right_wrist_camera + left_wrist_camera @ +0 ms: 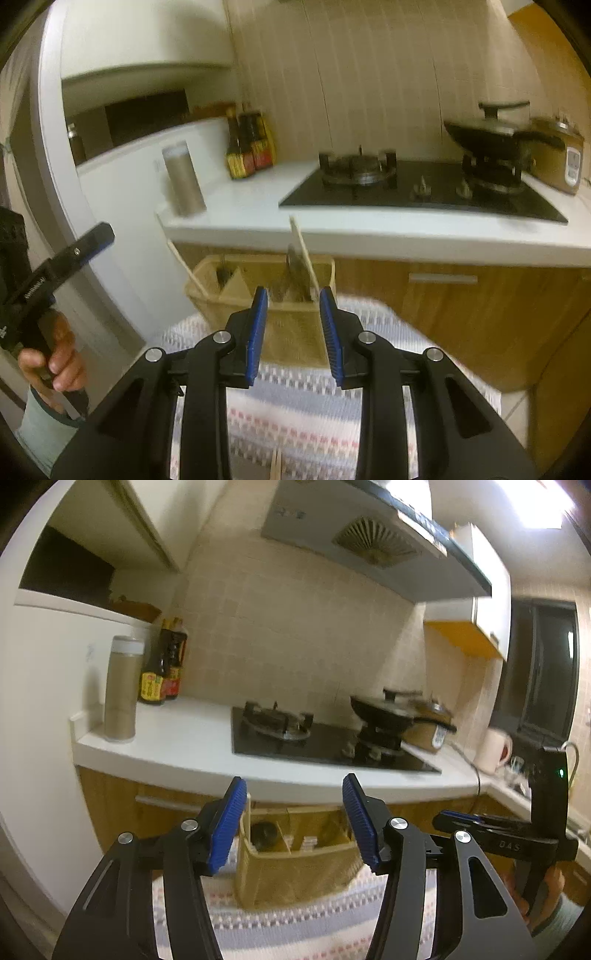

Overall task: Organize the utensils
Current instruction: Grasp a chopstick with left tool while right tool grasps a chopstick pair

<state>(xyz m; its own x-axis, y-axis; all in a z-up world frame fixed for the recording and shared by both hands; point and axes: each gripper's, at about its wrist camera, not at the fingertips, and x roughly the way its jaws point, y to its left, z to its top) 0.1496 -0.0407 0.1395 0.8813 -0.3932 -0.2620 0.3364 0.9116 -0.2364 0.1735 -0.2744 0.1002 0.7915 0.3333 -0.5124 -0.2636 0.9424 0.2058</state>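
basket [291, 332]: woven, divided, on patterned cloth [295, 413] | contents: chopsticks [304, 254] leaning upright, dark utensils in compartments, blurred | left tool [295, 823]: jaws apart, nothing between | right tool [293, 325]: jaws apart, empty | loose chopsticks [276, 465] on cloth

Dim yellowish fisheye views, motion-blurred, ceiling light [543, 506] glare top right.

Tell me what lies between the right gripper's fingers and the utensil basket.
Nothing but bare patterned cloth. In the right wrist view the right gripper stands open just short of the woven basket, whose front wall shows through the gap; a chopstick leans out of it.
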